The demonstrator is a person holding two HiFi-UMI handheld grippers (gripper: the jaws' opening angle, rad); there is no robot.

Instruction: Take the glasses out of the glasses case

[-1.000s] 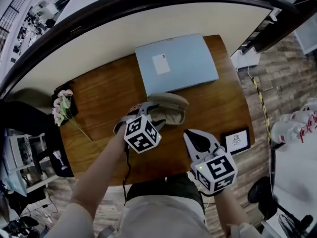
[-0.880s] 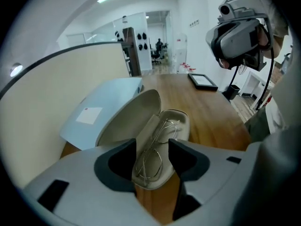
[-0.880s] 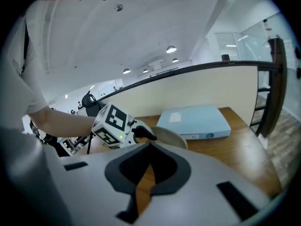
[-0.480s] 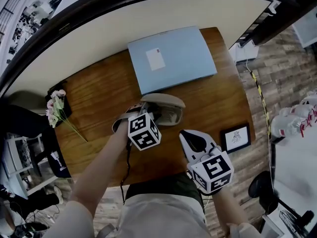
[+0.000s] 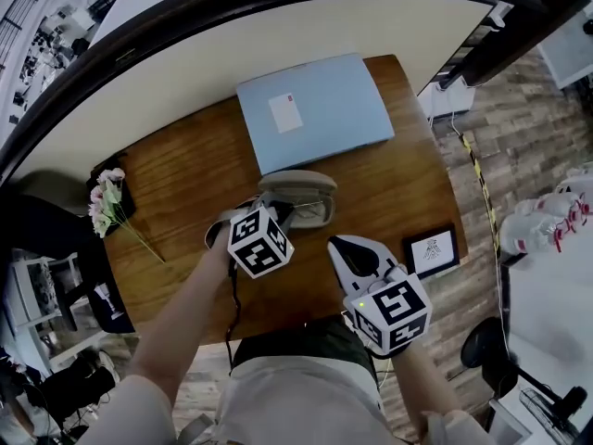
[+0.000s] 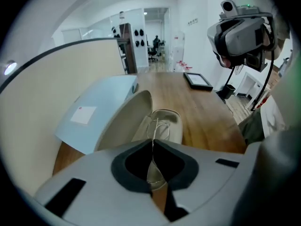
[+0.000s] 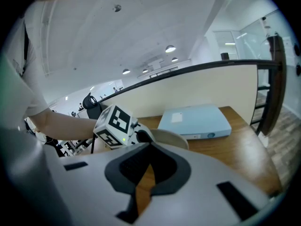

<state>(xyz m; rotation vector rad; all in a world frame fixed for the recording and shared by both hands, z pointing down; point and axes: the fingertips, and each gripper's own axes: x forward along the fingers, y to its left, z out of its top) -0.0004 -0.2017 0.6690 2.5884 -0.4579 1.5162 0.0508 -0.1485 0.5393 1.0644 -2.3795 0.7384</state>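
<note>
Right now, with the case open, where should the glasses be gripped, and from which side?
Grip the glasses by the thin wire frame at the near end, coming steeply down from the side away from the lid. The lid stands up along one long edge of the case, blocking that side. The left gripper is shut on that wire.

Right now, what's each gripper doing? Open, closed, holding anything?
Left gripper: closed on the thin wire frame of the glasses, which lie in the open case.
Right gripper: closed, nothing between its jaws.
</note>
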